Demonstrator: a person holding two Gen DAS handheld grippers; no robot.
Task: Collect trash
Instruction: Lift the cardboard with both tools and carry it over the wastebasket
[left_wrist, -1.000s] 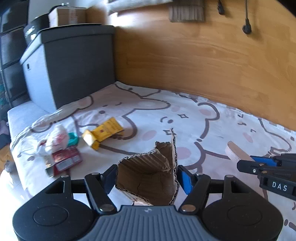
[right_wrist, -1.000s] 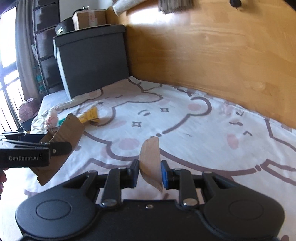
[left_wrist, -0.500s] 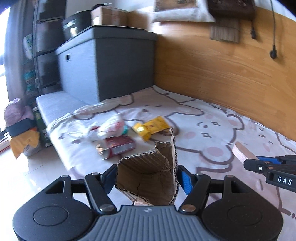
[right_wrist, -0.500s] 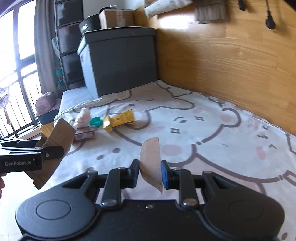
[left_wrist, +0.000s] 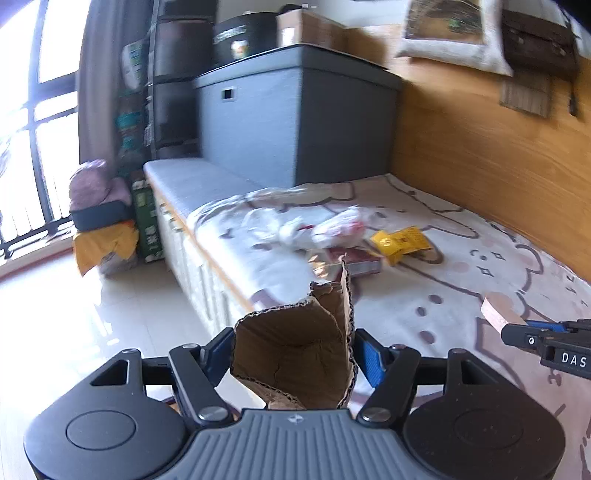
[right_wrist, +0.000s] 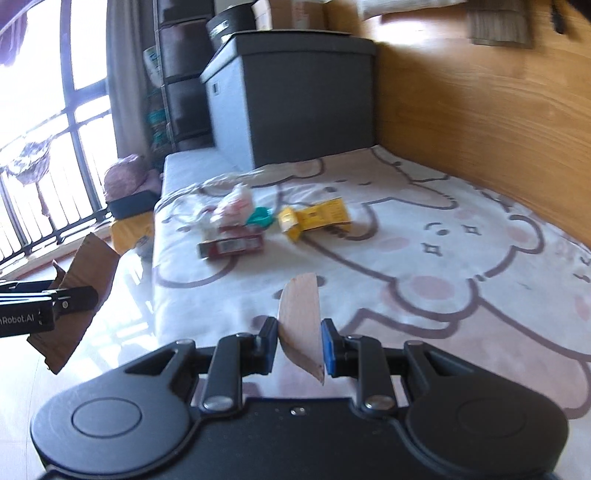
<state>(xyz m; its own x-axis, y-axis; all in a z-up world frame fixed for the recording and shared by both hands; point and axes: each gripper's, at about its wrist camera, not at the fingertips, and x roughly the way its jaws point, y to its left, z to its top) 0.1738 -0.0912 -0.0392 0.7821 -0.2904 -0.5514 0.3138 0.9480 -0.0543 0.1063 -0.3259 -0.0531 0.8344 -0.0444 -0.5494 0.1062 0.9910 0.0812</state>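
My left gripper (left_wrist: 293, 349) is shut on a torn, folded piece of brown corrugated cardboard (left_wrist: 295, 354), held over the bed's near edge. That cardboard (right_wrist: 79, 291) and the left gripper (right_wrist: 59, 306) also show at the left of the right wrist view. My right gripper (right_wrist: 299, 341) is shut on a thin flat strip of pale cardboard (right_wrist: 301, 319), whose end (left_wrist: 498, 314) shows at the right of the left wrist view. On the bedspread ahead lie a yellow box (right_wrist: 314, 218), a red box (right_wrist: 231, 245), a teal lid (right_wrist: 260, 216) and crumpled white wrappers (left_wrist: 325, 227).
The bed's patterned spread (right_wrist: 443, 258) runs along a wooden wall panel (right_wrist: 480, 110). A large grey storage box (left_wrist: 295, 118) stands at the bed's far end. Left of the bed is pale tiled floor (left_wrist: 92, 314), with bags (left_wrist: 99, 229) and a window railing beyond.
Both views have swung left: the floor, window and bags have come into view and the trash pile has shifted right. Both grips are unchanged.
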